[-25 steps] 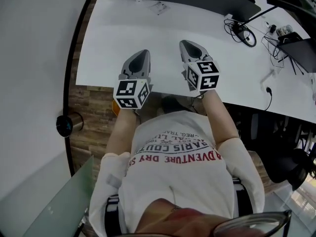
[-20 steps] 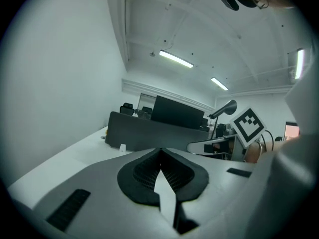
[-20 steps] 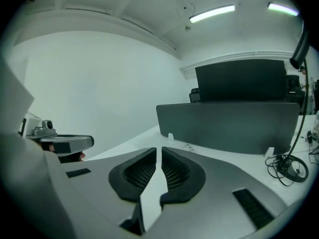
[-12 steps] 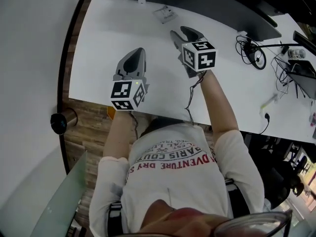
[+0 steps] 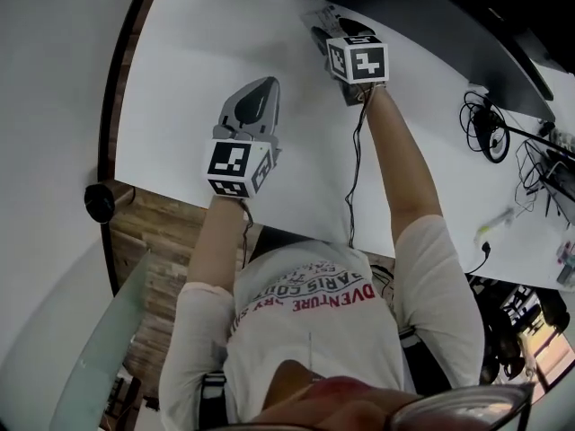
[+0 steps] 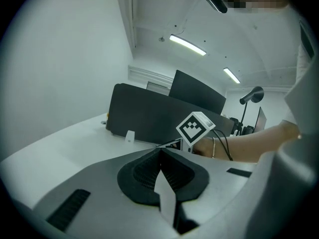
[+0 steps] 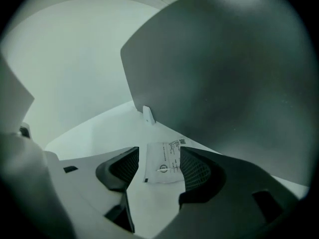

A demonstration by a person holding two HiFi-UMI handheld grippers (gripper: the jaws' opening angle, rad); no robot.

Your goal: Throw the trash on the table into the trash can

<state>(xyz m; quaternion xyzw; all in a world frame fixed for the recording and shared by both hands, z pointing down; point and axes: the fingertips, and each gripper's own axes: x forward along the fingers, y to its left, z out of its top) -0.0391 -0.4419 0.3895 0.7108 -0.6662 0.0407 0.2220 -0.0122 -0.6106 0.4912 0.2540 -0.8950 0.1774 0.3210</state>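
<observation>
White bench (image 5: 180,79), mostly bare, with a dark panel (image 7: 224,83) standing along its far edge. The trash is one flat printed paper slip (image 7: 160,156), lying on the bench just in front of that panel and near a small white tab (image 7: 148,115).

The right claw (image 7: 159,167) is stretched out to the slip. Its jaws have just been opening and stand wide, one on each side of the paper. The pads don't press on it, so there is no grip yet. From the head view the slip is mostly covered by this claw.

The left claw (image 6: 160,156) sits closer to the person over bare bench, jaws clenched together with nothing between them.

Cables (image 5: 485,128) lie off to the right, well apart from the action. No trash can is clearly in view; a dark round thing (image 5: 97,203) on the floor at the left is too small to identify.

Progress looks early: the slip is not picked up and nothing has been binned. Left to do: close on the paper, lift it, carry it to the can, drop it. Flat paper on a smooth bench may be hard to pinch.
</observation>
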